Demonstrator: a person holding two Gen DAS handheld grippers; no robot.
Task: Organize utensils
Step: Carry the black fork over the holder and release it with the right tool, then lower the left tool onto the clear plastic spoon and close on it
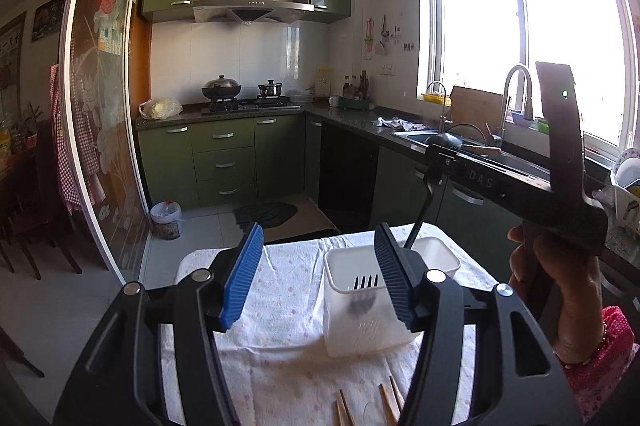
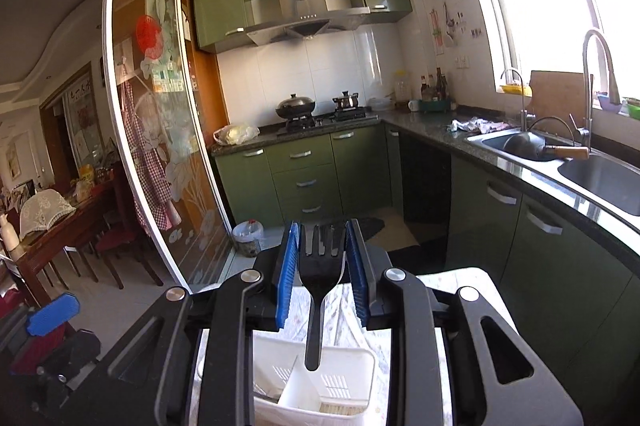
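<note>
A white divided utensil holder (image 1: 332,266) stands on the cloth-covered table (image 1: 280,326). A metal fork (image 1: 364,292), blurred, sits tines up in its near compartment. My left gripper (image 1: 320,278) is open just in front of the holder, nothing between its pads. Several wooden chopsticks (image 1: 390,402) lie on the cloth below it. My right gripper (image 2: 322,258) is shut on the head of a black slotted spatula (image 2: 320,266). Its handle hangs down over the holder (image 2: 352,366). From the left wrist, the right gripper (image 1: 434,161) is above the holder's far side, in a person's hand (image 1: 560,286).
A dark counter with a steel sink (image 2: 592,177) and tall faucet runs along the right, and a dish rack (image 1: 628,185) stands near the table. Green cabinets and a stove stand at the back. A bin (image 1: 166,220) stands on the floor by the glass sliding door.
</note>
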